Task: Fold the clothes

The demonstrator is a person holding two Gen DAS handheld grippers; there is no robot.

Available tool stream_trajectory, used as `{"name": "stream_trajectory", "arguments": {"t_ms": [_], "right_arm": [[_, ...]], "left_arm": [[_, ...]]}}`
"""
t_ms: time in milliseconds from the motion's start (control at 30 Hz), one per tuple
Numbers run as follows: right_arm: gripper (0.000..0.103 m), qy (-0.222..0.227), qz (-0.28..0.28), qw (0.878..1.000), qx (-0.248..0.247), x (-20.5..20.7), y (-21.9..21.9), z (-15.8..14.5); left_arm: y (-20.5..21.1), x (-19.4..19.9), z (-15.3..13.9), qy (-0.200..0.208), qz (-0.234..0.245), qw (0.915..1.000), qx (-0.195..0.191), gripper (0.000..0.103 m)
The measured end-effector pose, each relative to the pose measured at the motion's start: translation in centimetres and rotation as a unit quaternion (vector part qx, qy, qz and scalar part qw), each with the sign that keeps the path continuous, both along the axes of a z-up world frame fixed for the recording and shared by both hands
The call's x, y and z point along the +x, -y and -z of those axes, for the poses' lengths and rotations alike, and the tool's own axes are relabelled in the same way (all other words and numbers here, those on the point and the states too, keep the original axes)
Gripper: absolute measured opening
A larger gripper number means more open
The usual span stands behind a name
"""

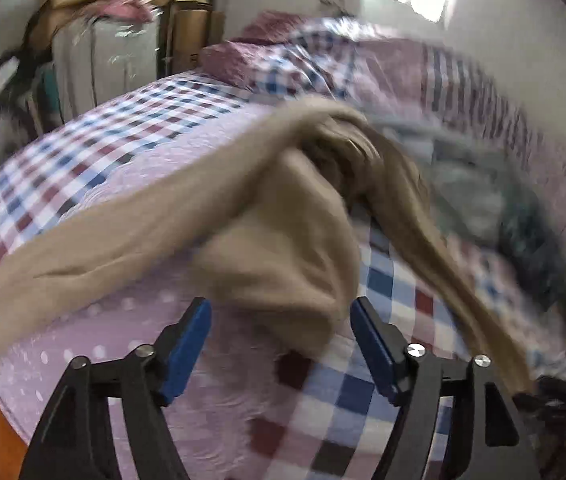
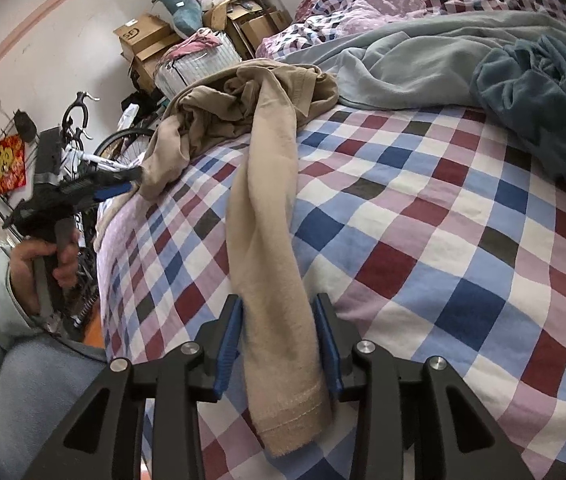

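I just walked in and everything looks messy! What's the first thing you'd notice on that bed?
A long beige garment stretches across the checked bedspread, its hemmed end between the blue pads of the right gripper. The rest is bunched near the bed's left edge, where the left gripper reaches it. Farther back lie a pale grey-green cloth and a crumpled teal one.

Very little can be read. A red poster (image 2: 6, 168) on the wall carries gold Chinese characters, too small and tilted to read. A cardboard box (image 2: 145, 36) has a dark printed mark and a small white label, both not legible.
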State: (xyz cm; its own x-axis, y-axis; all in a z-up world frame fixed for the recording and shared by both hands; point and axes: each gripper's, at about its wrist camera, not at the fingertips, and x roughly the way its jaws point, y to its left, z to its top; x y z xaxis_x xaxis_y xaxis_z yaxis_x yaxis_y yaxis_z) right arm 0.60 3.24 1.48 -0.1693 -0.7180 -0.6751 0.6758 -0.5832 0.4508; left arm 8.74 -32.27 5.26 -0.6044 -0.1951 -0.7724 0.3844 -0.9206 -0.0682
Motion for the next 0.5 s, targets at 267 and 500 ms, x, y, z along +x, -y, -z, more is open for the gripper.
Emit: {"name": "stream_trajectory", "arguments": {"t_ms": [267, 500], "right_arm": [[0.007, -0.026, 0.013, 0.999, 0.023, 0.2, 0.2, -0.9], [0.004, -0.102, 0.100, 0.989, 0.027, -0.5, -4.9, -4.9]], "left_arm": [[-1.6, -1.2, 2.0, 0.039, -0.027, 0.9981, -0.039, 0.068], [-1.1, 0.1, 1.7, 0.014, -0.034, 0.9986, -0.038, 0.028]]}}
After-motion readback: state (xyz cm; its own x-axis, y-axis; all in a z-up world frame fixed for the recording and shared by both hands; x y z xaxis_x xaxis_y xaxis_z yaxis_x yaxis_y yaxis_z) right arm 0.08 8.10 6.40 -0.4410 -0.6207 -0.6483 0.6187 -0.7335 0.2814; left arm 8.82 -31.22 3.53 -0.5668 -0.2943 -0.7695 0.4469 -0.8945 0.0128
